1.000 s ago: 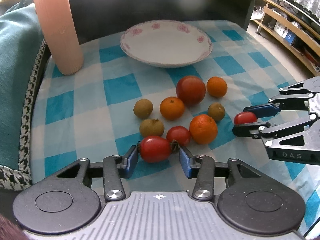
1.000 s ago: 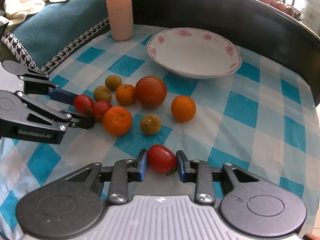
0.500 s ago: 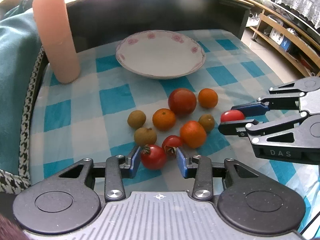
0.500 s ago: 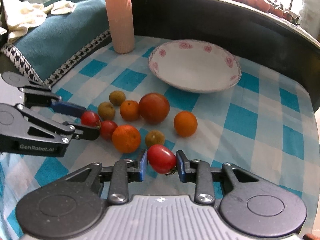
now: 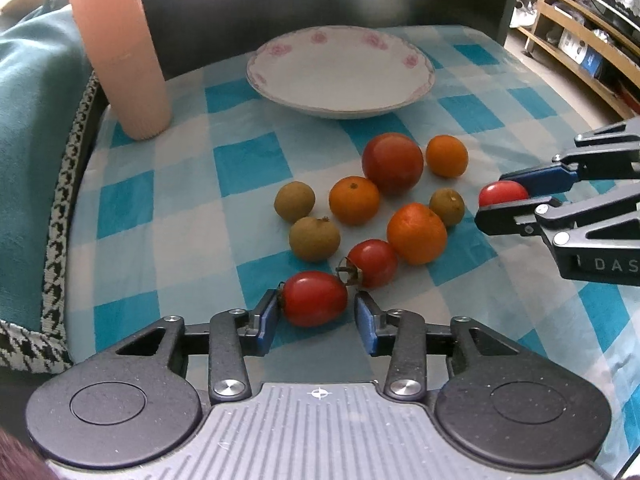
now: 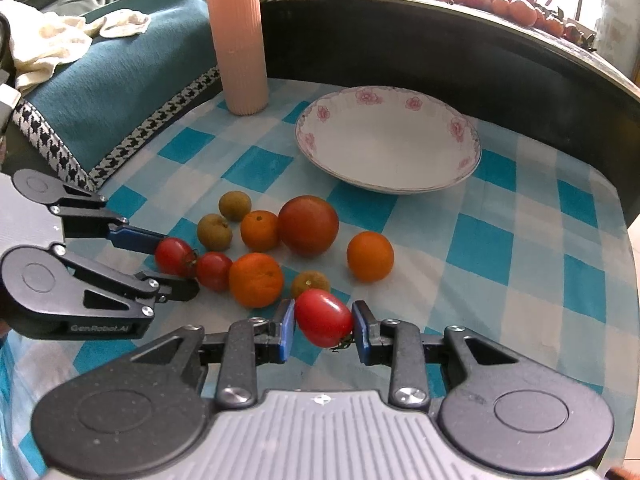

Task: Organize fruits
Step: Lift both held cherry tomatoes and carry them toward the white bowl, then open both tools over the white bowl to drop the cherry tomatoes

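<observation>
My left gripper [image 5: 316, 312] is shut on a red cherry tomato [image 5: 314, 298], held just above the cloth; it also shows in the right wrist view [image 6: 173, 255]. My right gripper [image 6: 323, 326] is shut on another red cherry tomato [image 6: 323, 318], seen from the left wrist view [image 5: 502, 193]. Between the grippers lies a cluster of fruit: a big red tomato [image 5: 392, 163], three oranges [image 5: 416, 233], three brown longans [image 5: 314, 238] and one more cherry tomato [image 5: 372, 262]. An empty white plate with pink flowers [image 5: 420, 92] [image 6: 468, 168] stands beyond the fruit.
The table has a blue and white checked cloth [image 5: 180, 184]. A tall pink ribbed vase [image 5: 120, 48] [image 6: 240, 40] stands at the back left. A teal cushion with houndstooth trim [image 6: 120, 76] borders the left side. A dark raised ledge [image 6: 440, 44] runs behind the plate.
Both grippers have lifted their cherry tomatoes off the cloth and moved forward toward the plate. The loose fruit has not moved.
</observation>
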